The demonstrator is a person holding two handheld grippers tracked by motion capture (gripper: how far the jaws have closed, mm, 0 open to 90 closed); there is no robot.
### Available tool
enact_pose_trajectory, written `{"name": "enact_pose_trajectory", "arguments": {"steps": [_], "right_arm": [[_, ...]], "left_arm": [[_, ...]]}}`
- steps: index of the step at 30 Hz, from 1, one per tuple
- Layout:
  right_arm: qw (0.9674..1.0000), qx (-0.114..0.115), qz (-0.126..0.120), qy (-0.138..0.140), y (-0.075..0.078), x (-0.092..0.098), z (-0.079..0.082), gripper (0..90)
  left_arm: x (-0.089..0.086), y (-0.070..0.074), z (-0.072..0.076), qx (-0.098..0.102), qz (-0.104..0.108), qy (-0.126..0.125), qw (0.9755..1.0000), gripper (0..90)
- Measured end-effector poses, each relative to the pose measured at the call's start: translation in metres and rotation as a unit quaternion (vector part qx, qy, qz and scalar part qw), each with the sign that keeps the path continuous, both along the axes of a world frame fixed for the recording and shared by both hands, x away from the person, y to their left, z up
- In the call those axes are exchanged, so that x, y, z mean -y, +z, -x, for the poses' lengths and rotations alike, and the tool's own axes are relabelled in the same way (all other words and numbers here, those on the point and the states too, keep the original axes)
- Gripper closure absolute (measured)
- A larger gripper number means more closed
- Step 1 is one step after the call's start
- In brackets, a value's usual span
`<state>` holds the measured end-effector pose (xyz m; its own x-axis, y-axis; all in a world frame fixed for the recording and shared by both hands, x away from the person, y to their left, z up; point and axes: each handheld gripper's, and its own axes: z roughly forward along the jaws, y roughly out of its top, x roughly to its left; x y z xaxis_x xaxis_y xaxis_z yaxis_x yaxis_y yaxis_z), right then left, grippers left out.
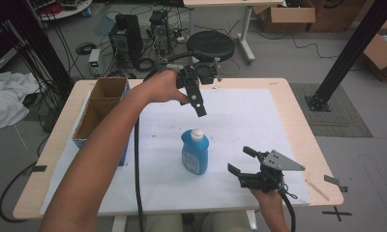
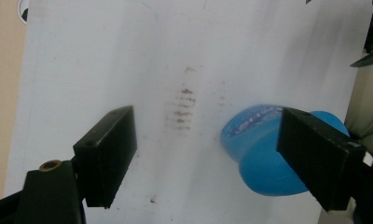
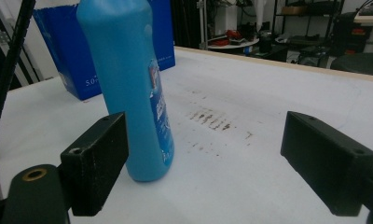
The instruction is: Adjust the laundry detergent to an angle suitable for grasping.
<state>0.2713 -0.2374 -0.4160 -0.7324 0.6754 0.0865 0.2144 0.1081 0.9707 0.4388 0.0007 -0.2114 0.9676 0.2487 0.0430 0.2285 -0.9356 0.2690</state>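
A blue bottle [image 1: 195, 154] with a white cap stands upright on the white sheet [image 1: 240, 116] near the table's middle. The person's left hand holds my left gripper [image 1: 199, 108] in the air beyond the bottle, jaws pointing down. In the left gripper view, the left gripper [image 2: 205, 135] is open over the sheet, with the bottle [image 2: 257, 158] below, partly behind the right-hand jaw. To the right of the bottle, low near the front edge, my right gripper [image 1: 241, 160] is open and empty. The right gripper view shows the bottle [image 3: 128, 84] just beyond the left-hand jaw of the open right gripper [image 3: 203, 140].
An open cardboard box [image 1: 102, 108] with blue sides stands at the table's left edge, and its blue wall [image 3: 161, 32] shows behind the bottle. Brown smudges [image 3: 210, 119] mark the sheet. A thin wooden stick [image 1: 317, 189] lies at the front right corner. A black stool [image 1: 211, 44] stands beyond the table.
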Motion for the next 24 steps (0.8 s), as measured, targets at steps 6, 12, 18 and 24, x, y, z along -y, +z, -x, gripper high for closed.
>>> {"name": "enact_pose_trajectory", "arguments": {"steps": [6, 12, 18, 24], "right_arm": [[1.0000, 0.004, 0.002, -0.004, -0.003, -0.021, 0.000, 14.9], [1.0000, 0.001, 0.001, 0.006, -0.005, -0.037, -0.001, 14.8], [0.9998, 0.008, 0.009, 0.015, 0.000, -0.059, -0.005, 14.6], [0.9997, 0.009, 0.012, 0.019, 0.001, -0.073, -0.009, 14.6]], "left_arm": [[0.000, -0.001, 0.000, 0.000, 0.000, 0.000, 1.0000, 20.9], [0.000, -0.001, 0.000, -0.001, -0.002, 0.001, 1.0000, 20.9], [0.001, -0.002, -0.001, -0.002, -0.003, 0.001, 1.0000, 20.9], [0.000, -0.003, -0.001, -0.002, -0.002, 0.003, 1.0000, 21.0]]}}
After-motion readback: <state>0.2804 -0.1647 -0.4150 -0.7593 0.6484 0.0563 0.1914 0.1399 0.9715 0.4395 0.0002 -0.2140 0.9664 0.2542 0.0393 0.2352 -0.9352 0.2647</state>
